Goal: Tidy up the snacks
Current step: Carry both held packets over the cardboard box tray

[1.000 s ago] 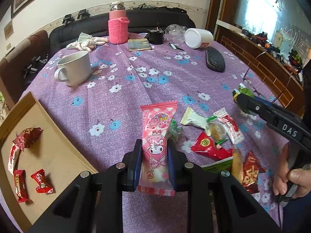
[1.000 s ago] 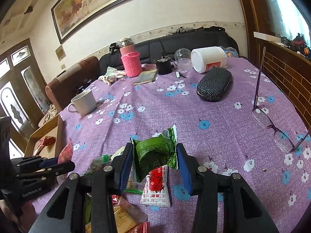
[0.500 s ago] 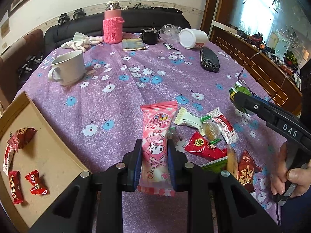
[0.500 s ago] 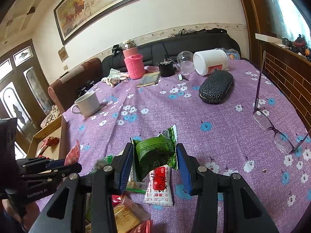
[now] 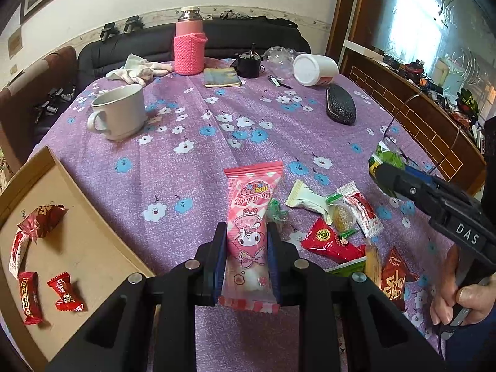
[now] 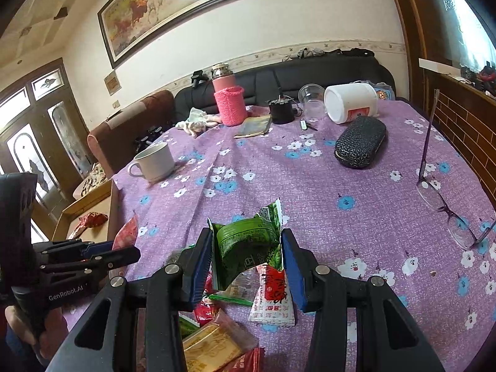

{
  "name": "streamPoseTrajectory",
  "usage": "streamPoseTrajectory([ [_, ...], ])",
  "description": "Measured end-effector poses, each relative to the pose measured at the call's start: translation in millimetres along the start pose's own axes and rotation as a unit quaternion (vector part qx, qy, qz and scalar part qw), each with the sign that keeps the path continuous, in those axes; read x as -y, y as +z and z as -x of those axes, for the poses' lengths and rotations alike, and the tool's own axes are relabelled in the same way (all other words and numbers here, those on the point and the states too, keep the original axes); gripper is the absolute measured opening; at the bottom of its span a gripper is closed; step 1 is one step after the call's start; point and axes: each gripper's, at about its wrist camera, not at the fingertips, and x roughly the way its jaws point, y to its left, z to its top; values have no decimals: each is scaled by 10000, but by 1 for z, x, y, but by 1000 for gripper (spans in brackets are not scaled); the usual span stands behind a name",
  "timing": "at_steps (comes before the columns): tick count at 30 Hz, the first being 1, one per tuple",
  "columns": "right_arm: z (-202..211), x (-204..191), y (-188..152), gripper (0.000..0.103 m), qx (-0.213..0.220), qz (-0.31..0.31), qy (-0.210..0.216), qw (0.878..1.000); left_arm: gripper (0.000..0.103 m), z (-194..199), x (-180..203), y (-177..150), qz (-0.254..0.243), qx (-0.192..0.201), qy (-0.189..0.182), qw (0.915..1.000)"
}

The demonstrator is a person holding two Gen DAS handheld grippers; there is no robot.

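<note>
Purple flowered tablecloth point(image 5: 198, 167) covers a large table, black sofa at the far edge, clutter along the far side. Cardboard tray point(image 5: 77, 248) sits at the near left edge, holding a few red candies point(image 5: 66, 291).

Loose snack pile point(image 5: 338, 226) lies near right of centre on the cloth.

Left gripper point(image 5: 246, 248): jaws closed narrowly on pink packet point(image 5: 251, 214), pinched across its lower half. Packet's long axis runs along the fingers, pointing away toward the far side, top end sticking out past the tips. Appears held clear of the cloth.

Right gripper point(image 6: 248, 259): jaws moderately spread, clamped on green packet point(image 6: 248, 248), which looks crumpled and tilted between the pads, held above the pile.

Key relation: tray lies to the left of both grippers; left gripper is the nearer one, tray wall just beside its left side. Likely next move is a leftward carry of the pink packet over the tray wall, then release. Right gripper has the whole pile and the left gripper between it and the tray.
</note>
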Motion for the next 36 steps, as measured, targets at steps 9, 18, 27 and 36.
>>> streamPoseTrajectory([
  [9, -2, -3, -1, 47, -21, 52, 36, 10000, 23, 4, -4, 2, 64, 52, 6, 10000],
  [18, -2, -5, -2, 47, -27, 75, 52, 10000, 23, 4, -4, 2, 64, 48, 9, 10000],
  [27, -3, -6, -2, 47, -40, 96, 77, 9999, 23, 4, -4, 2, 71, 46, 9, 10000],
  [36, -3, -6, -2, 47, -33, 96, 79, 9999, 23, 5, -4, 2, 75, 50, 15, 10000],
])
